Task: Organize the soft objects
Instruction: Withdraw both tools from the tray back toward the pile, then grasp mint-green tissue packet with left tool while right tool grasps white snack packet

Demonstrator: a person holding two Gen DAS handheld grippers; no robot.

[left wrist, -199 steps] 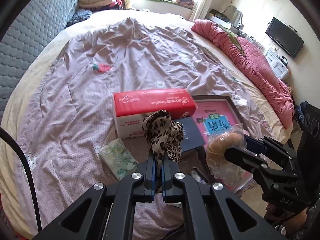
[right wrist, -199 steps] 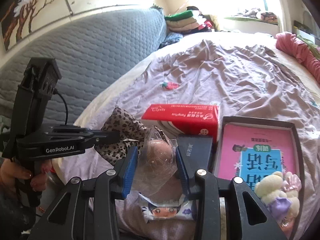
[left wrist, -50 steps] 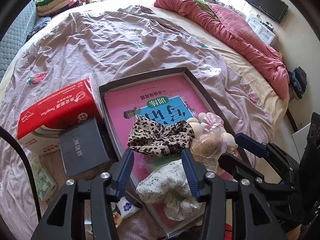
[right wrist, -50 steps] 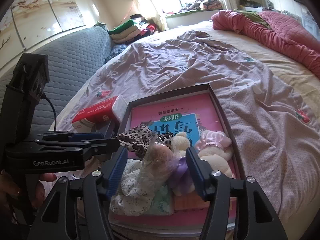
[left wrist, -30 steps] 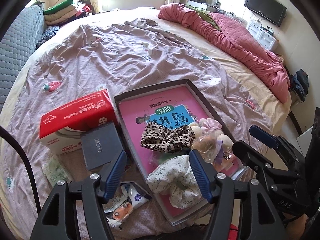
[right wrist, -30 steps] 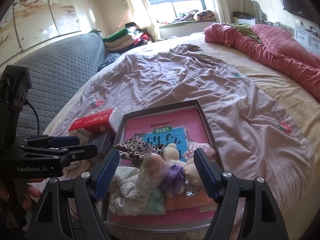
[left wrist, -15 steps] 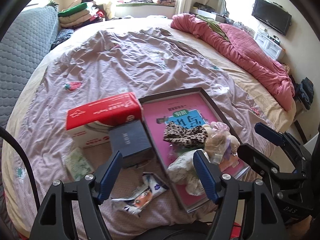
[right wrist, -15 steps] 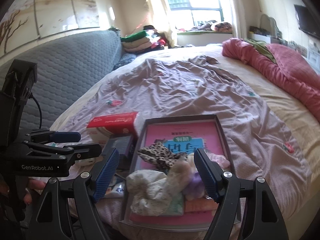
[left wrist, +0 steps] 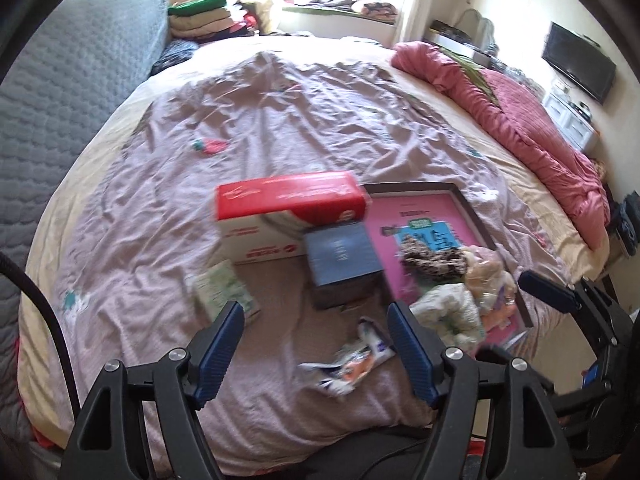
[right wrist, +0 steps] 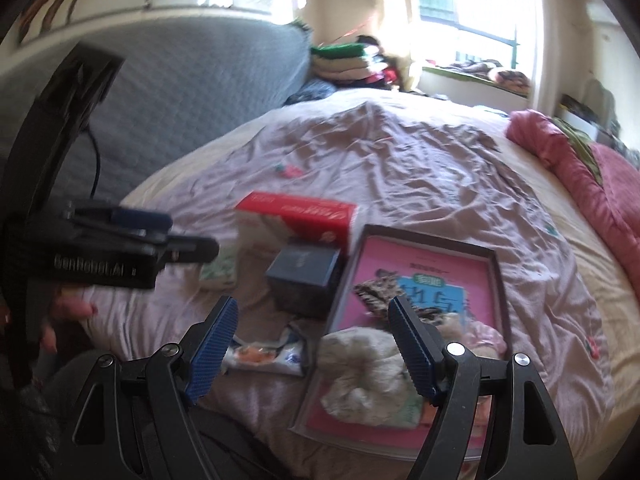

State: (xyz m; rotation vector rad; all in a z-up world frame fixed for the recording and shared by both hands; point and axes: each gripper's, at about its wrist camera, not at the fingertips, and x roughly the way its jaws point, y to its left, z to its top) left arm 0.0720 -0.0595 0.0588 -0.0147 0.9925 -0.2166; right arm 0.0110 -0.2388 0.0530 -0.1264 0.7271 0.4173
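Judged well along. Already gathered in the dark-rimmed tray (right wrist: 496, 280), at 3 o'clock of the bed (left wrist: 280, 120): leopard scrunchie (left wrist: 434, 258), floral cloth bundle (right wrist: 368, 376), bagged plush toys (left wrist: 488, 276) at the near end. Left outside on the sheet: cartoon-printed soft packet (left wrist: 352, 360) at 6 o'clock, just beside the tray's near corner; green tissue pack (left wrist: 222, 290) at 8 o'clock. Red tissue box (left wrist: 288, 208) and dark blue box (left wrist: 342, 256) stood touching at centre, likely not due for moving. Left gripper (left wrist: 316, 344) hung above the packet, fingers spread wide, nothing between. Right gripper (right wrist: 314, 344) likewise wide apart and empty, over the tray's near-left edge.
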